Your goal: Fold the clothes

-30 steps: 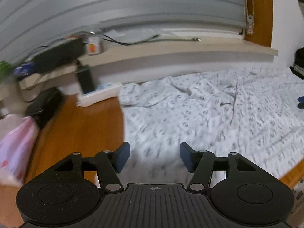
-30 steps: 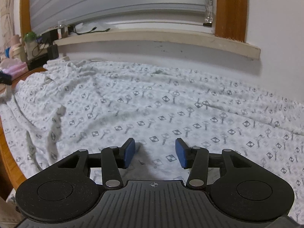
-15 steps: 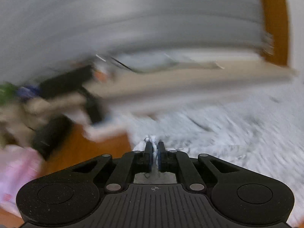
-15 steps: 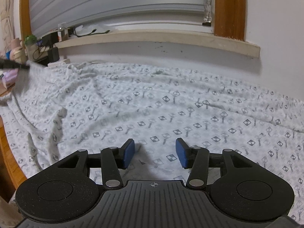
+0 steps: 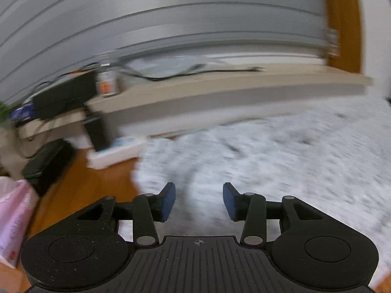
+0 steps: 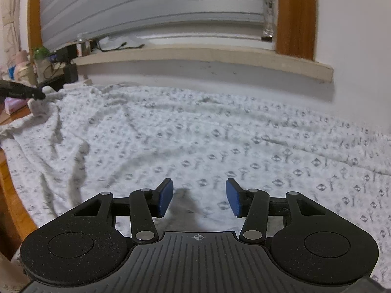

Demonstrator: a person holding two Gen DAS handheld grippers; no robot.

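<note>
L wrist view: left gripper point(image 5: 199, 201) open, jaws just opened, nothing btwn them; white patterned cloth point(image 5: 281, 166) lies under & ahead of it, blurry. R wrist view: right gripper point(image 6: 199, 199) open, empty, just above the cloth point(image 6: 195, 136), spread out w/ wrinkles. No fold yet, I think; all folding left

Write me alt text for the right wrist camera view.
A black hand-held gripper with blue pads, jaws apart and empty, hovers over a wrinkled white garment with grey diamond print. Beyond it, a pale windowsill runs under grey horizontal blinds.
</note>
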